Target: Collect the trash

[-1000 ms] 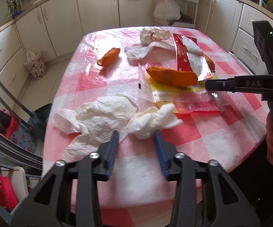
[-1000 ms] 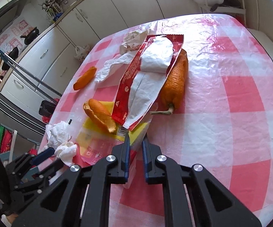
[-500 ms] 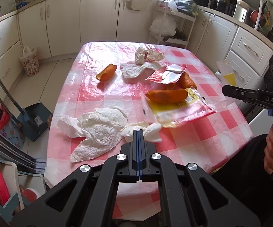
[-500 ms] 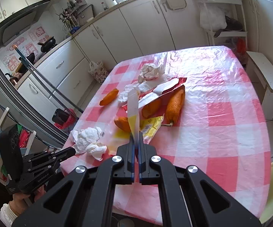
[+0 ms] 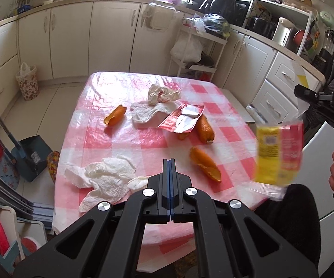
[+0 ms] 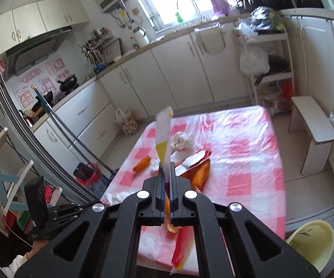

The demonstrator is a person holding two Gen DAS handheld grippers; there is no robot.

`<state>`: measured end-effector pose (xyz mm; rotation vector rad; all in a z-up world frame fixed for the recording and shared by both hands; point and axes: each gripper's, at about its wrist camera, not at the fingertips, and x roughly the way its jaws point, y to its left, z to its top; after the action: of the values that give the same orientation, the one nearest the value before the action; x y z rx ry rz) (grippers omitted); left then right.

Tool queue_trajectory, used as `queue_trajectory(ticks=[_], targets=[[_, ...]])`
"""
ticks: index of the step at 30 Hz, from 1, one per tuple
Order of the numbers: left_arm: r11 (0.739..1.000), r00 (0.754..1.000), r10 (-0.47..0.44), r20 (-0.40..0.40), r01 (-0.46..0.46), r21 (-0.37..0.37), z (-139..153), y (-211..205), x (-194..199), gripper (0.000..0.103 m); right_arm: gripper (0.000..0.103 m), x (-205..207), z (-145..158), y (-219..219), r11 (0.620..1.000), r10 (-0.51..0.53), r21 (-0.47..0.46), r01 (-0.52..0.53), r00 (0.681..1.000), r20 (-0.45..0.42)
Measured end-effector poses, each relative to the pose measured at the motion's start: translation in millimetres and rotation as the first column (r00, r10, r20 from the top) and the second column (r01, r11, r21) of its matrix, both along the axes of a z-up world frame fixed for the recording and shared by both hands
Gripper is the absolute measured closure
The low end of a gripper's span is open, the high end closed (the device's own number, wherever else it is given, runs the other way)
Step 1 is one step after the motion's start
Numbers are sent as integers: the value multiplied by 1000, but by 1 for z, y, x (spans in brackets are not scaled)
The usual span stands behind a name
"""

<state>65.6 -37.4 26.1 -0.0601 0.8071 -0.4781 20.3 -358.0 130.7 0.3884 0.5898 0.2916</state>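
Table [image 5: 111,139]: red-and-white checked plastic cover, in a kitchen; carries all remaining trash.

Yellow-and-red wrapper [image 5: 278,153]: flat plastic bag, off the table, hanging in the air past the table's right edge. Long axis near vertical. Clamped at its clear upper part by the right tool [image 6: 166,173], whose jaws are together on the film. In the right wrist view the wrapper runs edge-on through the jaws, one end up, the other dangling below.

Paper towels [image 5: 106,180]: crumpled white sheet on the near left corner, with a smaller wad [image 5: 139,181] just beside it, directly ahead of and below the left tool [image 5: 169,173]. That tool's jaws are pressed together with nothing visible between them; the wad lies apart from its tips.

Red foil wrapper [image 5: 183,120]: mid-table, opened flat, lying partly over a carrot [image 5: 205,128].

Further white paper [image 5: 160,102]: far middle, two crumpled pieces touching.

Carrot pieces: one near right [image 5: 205,166], one far left [image 5: 116,118].

Judgement: the left hand is the nearer to the towels, which lie forward and down from it; the right is occupied. No bin can be identified with certainty.
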Motion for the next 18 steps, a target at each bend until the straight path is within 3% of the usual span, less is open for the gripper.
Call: queue_trajectory(ticks=[4, 6, 8, 9, 10, 13, 18], targets=[[999, 1000, -18, 15, 18, 33, 8, -4, -2, 102, 100, -18, 11, -27, 999, -50, -11, 50, 998, 35], [994, 1000, -28, 8, 27, 106, -1, -8, 0, 101, 100, -29, 12, -41, 997, -80, -13, 81, 996, 42], [977, 998, -64, -18, 66, 202, -19, -13, 4, 84, 99, -39, 11, -59, 993, -117, -8, 117, 992, 42], [970, 998, -64, -19, 67, 234, -28, -12, 6, 61, 100, -44, 9, -68, 991, -135, -2, 135, 990, 38], [958, 998, -57, -11, 58, 282, -38, -13, 8, 47, 100, -49, 8, -76, 989, -151, 1, 151, 988, 34], [937, 998, -46, -36, 56, 345, -61, -14, 19, 40, 99, -63, -1, -102, 977, -213, 5, 212, 977, 12], [926, 997, -23, -79, 51, 374, -86, -25, 37, 39, 99, -79, -24, -138, 951, -308, 18, 309, 950, -43]])
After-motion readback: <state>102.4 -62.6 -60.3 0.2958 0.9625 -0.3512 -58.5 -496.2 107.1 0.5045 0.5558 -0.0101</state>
